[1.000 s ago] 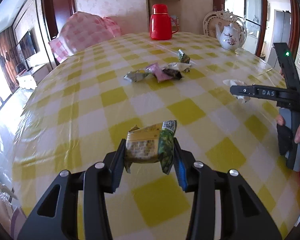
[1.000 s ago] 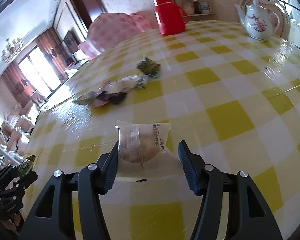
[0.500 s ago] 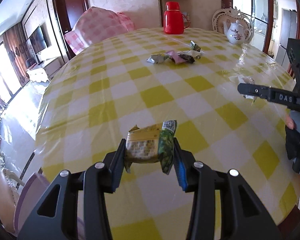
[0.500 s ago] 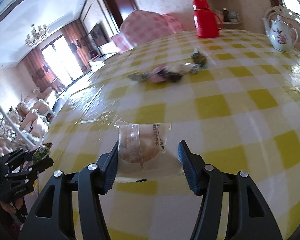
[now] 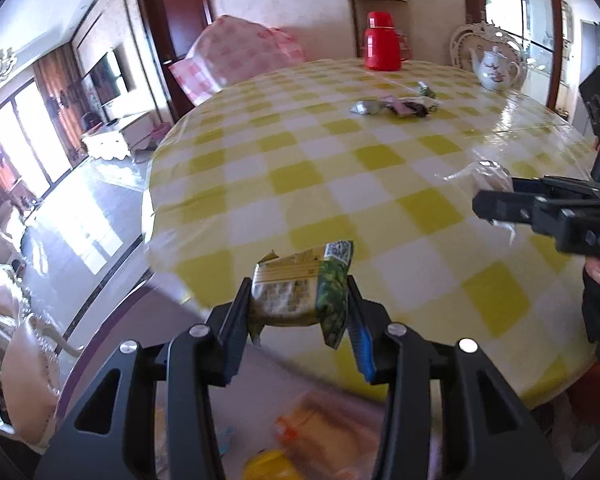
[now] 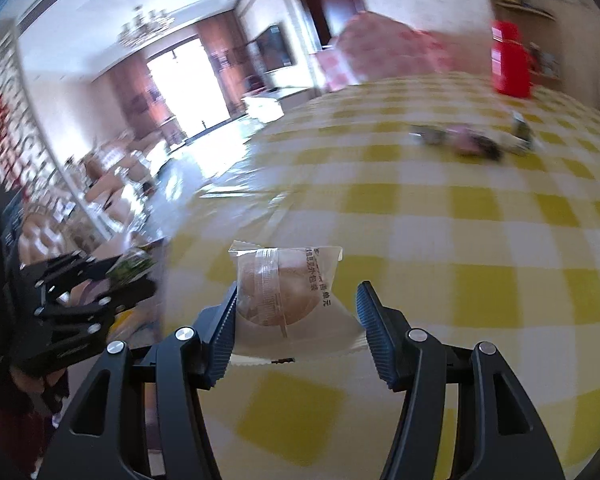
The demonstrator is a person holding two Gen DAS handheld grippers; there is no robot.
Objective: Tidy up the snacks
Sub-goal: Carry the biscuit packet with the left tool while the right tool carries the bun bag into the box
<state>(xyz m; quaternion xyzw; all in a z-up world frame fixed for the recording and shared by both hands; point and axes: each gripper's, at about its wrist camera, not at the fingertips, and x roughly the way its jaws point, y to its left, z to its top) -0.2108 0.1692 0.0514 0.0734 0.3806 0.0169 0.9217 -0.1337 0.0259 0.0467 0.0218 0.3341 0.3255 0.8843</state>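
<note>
Yellow-checked counter point(image 5: 380, 184) spread ahead of both tongs, edge just below the left pair. Blurred container point(image 5: 312, 432) beneath the left tongs, off the counter, probably where the snacks go. Loose snack pile point(image 5: 396, 105) far ahead, well apart, not yet collected. Left tongs point(image 5: 300, 300) clamped narrow on a green-yellow packet point(image 5: 300, 284), held clear of the counter for carrying. Right tongs point(image 6: 298, 312) gripping a clear-wrapped pastry point(image 6: 288, 296) by the wrapper's sides, likely to spare the soft cake.

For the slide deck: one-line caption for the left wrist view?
Left gripper holds a green-yellow snack packet above the checked table's edge.
</note>
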